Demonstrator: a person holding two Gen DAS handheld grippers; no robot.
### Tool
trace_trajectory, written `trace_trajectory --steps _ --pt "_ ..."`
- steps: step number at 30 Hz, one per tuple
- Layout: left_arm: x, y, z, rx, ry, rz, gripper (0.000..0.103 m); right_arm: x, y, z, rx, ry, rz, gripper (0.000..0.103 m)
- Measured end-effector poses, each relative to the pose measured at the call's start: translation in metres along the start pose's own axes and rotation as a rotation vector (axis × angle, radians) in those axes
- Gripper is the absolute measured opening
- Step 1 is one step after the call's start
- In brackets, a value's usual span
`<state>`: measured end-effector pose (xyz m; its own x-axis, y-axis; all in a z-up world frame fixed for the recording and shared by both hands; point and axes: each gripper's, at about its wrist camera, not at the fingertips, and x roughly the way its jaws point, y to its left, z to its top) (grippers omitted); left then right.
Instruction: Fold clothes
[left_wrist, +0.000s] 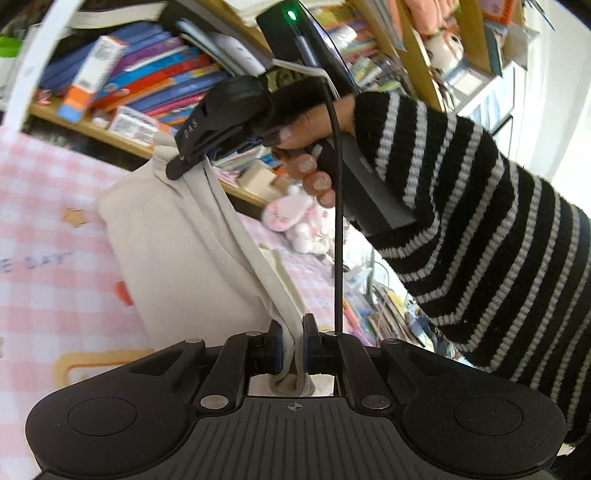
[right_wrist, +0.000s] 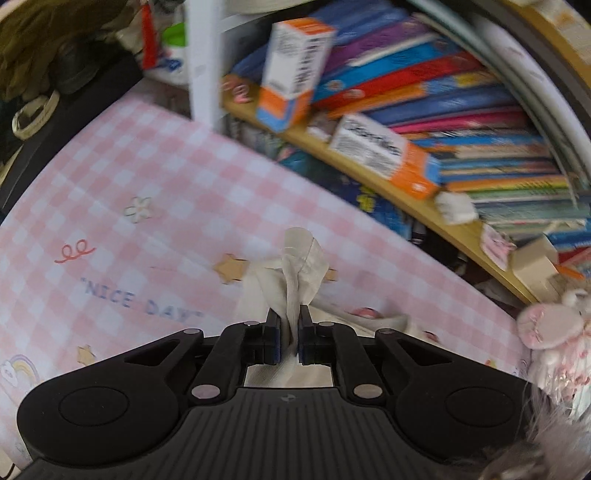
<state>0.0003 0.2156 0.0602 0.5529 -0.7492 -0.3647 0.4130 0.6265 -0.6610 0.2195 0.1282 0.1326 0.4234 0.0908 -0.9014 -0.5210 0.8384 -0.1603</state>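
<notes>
Both grippers clamped on beige garment (left_wrist: 173, 243): left gripper (left_wrist: 292, 347) pinching one edge between pads, right gripper (right_wrist: 289, 332) pinching another. Cloth hanging beyond jaws above pink checked sheet (right_wrist: 147, 177). Early stage; no fold visibly laid.

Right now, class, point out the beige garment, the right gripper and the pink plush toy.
beige garment (left_wrist: 177, 251), left wrist view, on its hanging body.
right gripper (right_wrist: 289, 334), right wrist view, between fingertips.
pink plush toy (right_wrist: 550, 325), right wrist view, on its ear.
</notes>
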Motion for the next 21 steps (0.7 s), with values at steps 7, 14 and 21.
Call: trace_trajectory --steps 7,14,21 --pt "0.06 -0.04 0.008 0.063 0.029 0.022 0.008 -0.016 -0.073 -0.042 0.057 -0.108 0.06 0.008" --pt "0.125 -0.082 -0.005 0.052 0.051 0.117 0.008 -0.015 -0.146 -0.086 0.091 -0.214 0.171 0.007" --pt "0.177 -0.111 -0.023 0.025 0.072 0.221 0.009 -0.001 -0.206 -0.125 0.116 -0.281 0.26 0.007"
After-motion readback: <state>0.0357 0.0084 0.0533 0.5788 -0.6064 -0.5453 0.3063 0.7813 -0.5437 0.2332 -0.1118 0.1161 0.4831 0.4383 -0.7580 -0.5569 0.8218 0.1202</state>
